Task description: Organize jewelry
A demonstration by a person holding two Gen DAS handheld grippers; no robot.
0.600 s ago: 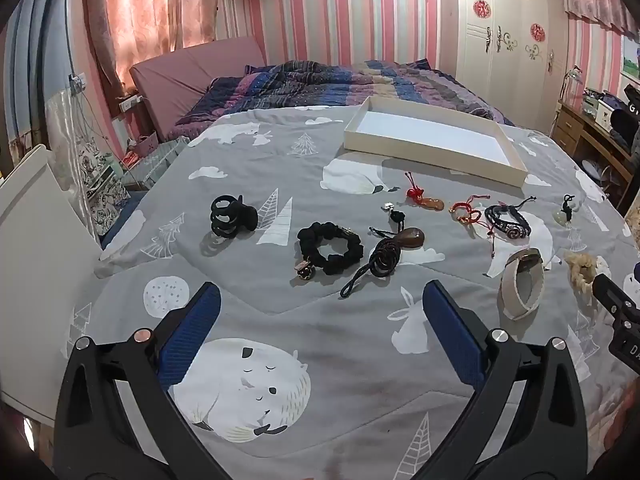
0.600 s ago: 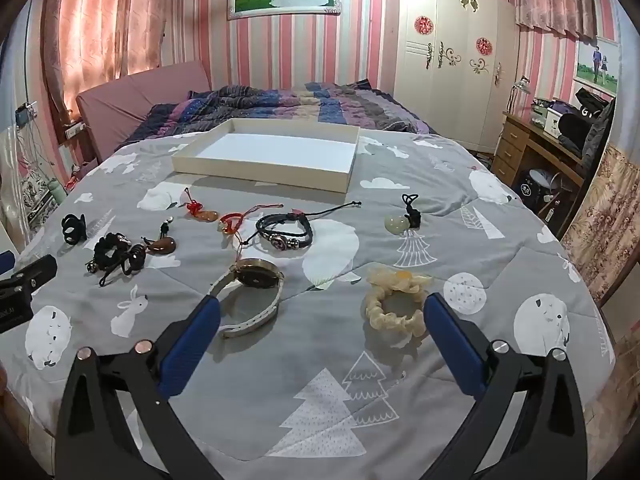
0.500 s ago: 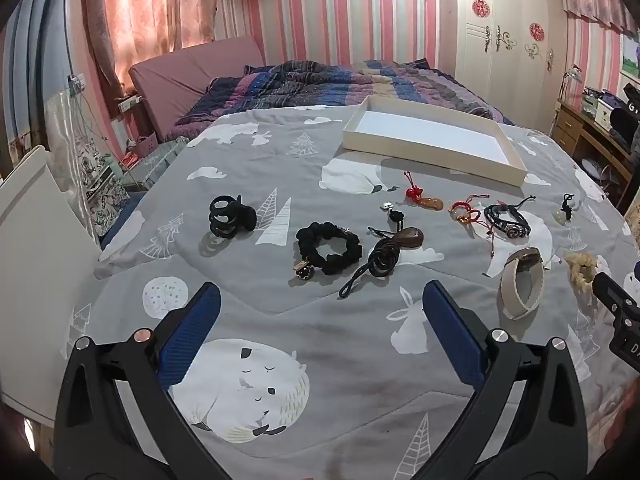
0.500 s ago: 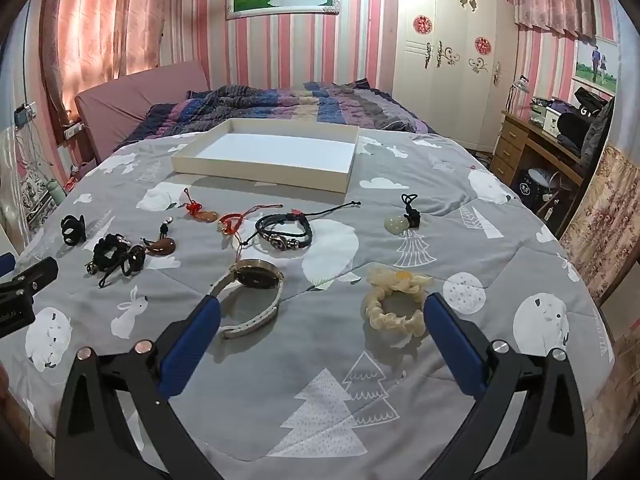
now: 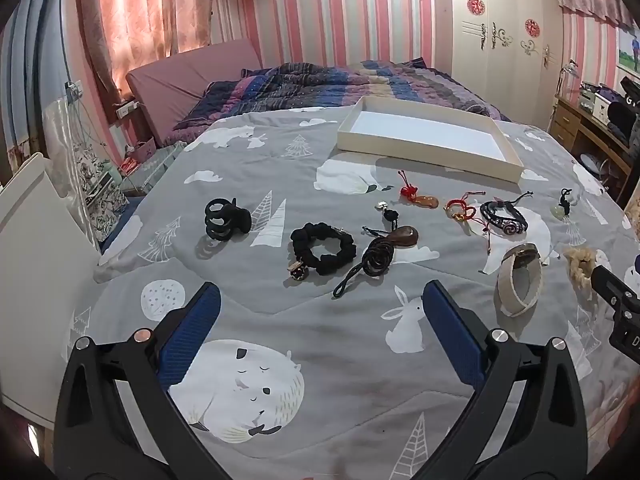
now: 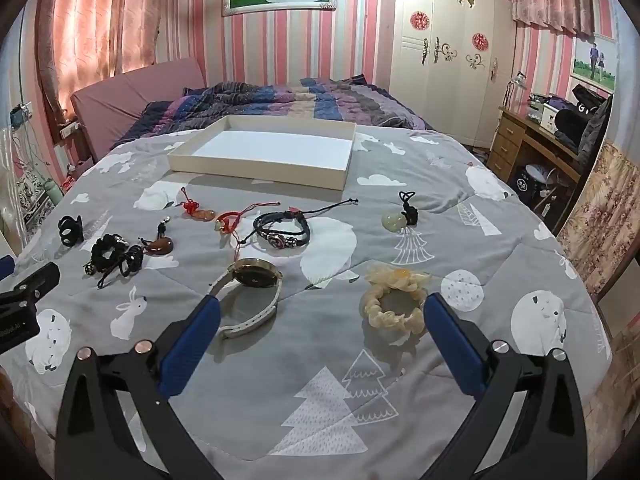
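Nothing has really changed over the last half second: both views match the earlier frames, nothing picked up. Left gripper (image 5: 320, 312) and right gripper (image 6: 322, 314) hover with jaws wide, empty. Jewelry lies mid-bed: black scrunchie (image 5: 323, 248), watch (image 6: 254, 288), cream scrunchie (image 6: 394, 304). White tray (image 6: 264, 170) sits empty toward the bed's far edge. Judged: sorting not started.

Handheld two-finger grippers: construction and finish

Left gripper (image 5: 320, 304) and right gripper (image 6: 320, 312) are identical: matte black angular arms, each carrying a ribbed blue pad (image 5: 192, 332) on its inner face. Behind each pad sit two round fasteners, one copper-coloured (image 5: 143, 335), one silver (image 5: 499, 335). A black block with partial white lettering (image 6: 18, 322) shows on the left unit's body.
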